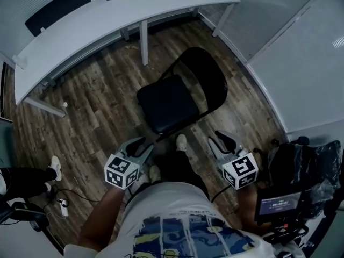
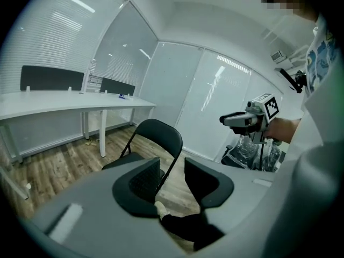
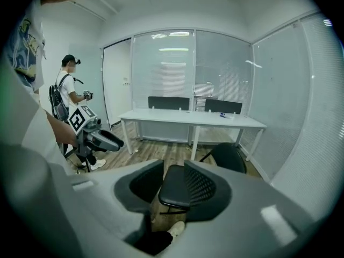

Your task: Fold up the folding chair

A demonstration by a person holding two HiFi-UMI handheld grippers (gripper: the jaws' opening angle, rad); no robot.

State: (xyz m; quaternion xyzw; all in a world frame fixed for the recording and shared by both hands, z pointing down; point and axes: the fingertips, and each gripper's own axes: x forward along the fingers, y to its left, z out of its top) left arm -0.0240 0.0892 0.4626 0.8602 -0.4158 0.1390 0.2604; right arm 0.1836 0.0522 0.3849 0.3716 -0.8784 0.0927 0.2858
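Both jaws apart, empty: left gripper, right gripper; folding chair unfolded.

One folding chair. Two tools: left tool, right tool. One long white table, two dark panels on it. One more person standing aside.

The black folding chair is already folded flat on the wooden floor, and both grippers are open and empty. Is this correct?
Not quite. The head view shows the folding chair still unfolded, seat down, standing on the wooden floor. The left gripper and right gripper are indeed open and empty.
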